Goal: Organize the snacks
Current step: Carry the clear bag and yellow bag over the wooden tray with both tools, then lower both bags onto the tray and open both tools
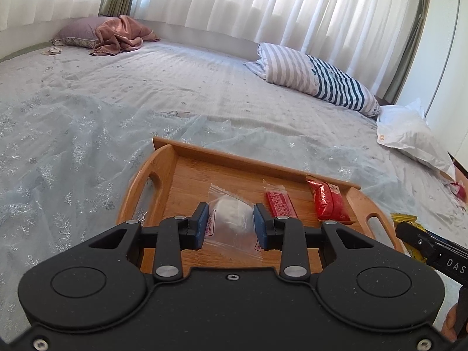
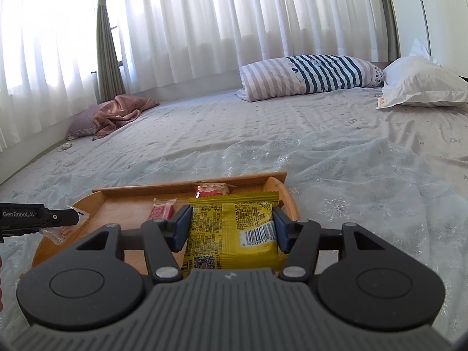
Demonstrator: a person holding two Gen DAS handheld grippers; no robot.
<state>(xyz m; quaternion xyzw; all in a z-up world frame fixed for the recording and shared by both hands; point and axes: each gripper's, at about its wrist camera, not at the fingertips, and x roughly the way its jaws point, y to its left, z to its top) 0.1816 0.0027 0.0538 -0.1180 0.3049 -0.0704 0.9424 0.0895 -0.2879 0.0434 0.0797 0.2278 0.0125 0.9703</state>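
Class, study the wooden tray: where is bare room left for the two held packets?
The wooden tray is bare from its left handle to the small red packet. The right end is crowded: a larger red snack pack lies there.

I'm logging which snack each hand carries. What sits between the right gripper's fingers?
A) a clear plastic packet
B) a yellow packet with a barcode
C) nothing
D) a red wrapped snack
B: the right gripper has its pads against both sides of the yellow packet, barcode facing up.
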